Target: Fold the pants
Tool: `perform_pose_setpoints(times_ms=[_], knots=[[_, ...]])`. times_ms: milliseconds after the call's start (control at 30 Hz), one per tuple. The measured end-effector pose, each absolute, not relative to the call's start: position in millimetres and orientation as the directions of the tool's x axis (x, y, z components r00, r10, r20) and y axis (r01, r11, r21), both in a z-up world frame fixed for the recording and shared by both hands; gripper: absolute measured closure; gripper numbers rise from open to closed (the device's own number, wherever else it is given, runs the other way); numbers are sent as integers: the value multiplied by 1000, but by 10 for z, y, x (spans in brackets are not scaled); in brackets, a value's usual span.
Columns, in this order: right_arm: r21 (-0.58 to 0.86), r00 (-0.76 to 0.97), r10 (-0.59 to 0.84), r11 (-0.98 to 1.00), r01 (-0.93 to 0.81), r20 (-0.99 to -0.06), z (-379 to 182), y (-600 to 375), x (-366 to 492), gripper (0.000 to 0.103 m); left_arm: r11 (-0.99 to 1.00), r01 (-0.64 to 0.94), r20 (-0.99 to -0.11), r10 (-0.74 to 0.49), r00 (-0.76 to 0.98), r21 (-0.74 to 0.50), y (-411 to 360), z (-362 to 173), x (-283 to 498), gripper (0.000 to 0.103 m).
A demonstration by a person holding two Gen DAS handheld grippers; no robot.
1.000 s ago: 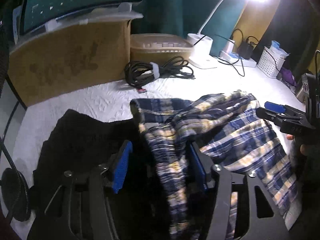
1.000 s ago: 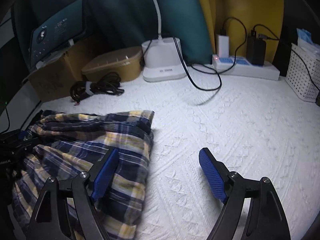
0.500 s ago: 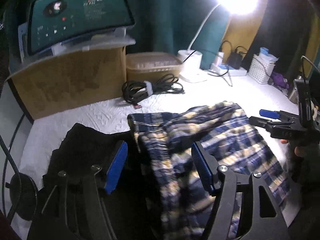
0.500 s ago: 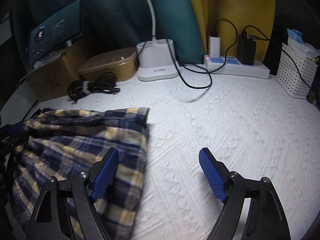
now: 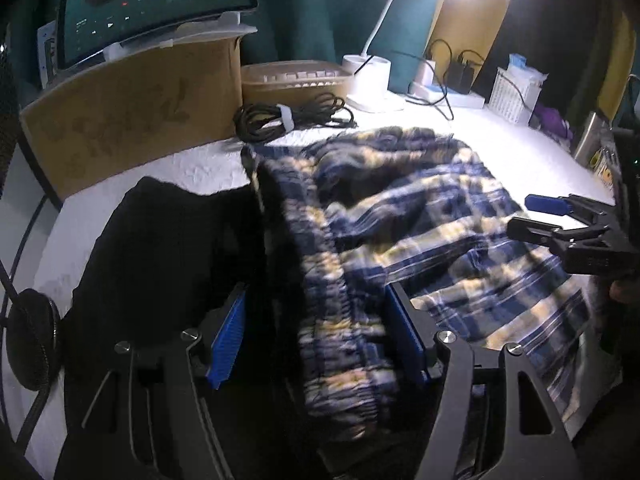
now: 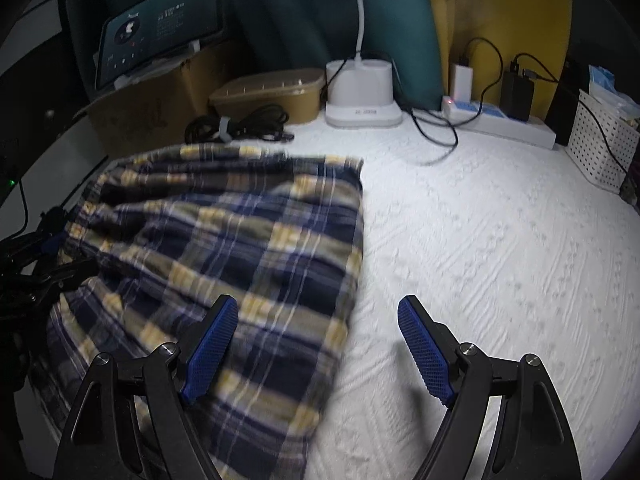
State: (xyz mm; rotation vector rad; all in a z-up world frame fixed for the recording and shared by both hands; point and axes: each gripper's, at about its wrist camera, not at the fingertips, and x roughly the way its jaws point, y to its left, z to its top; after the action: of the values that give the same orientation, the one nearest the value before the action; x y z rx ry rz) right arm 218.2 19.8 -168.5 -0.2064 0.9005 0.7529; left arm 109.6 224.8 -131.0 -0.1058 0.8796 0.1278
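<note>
Now pants (image 5: 420, 232) shifted leftward, grippers spread.

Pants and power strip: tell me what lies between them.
Bare white bedspread only, except a loop of black cable near the power strip; the right wrist view shows it beyond the pants.

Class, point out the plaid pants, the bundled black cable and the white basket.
plaid pants (image 6: 224, 240), right wrist view, middle of the fabric
bundled black cable (image 5: 280, 120), left wrist view, near its white tie
white basket (image 6: 600, 148), right wrist view, perforated side wall
</note>
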Motion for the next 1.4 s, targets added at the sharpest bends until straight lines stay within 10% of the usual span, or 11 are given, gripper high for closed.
perform_pose_setpoints(times_ms=[600,1400], knots=[[140,393,508,730,-669,-766,-1601,-84,1811,19,986,-162,-669,87,738,-50,2023,-1008,803,36],[100,420,445,771,-629,-791,-1774,-565,1573,19,968,-249,-763,141,631,-28,1981,-1321,721,36]])
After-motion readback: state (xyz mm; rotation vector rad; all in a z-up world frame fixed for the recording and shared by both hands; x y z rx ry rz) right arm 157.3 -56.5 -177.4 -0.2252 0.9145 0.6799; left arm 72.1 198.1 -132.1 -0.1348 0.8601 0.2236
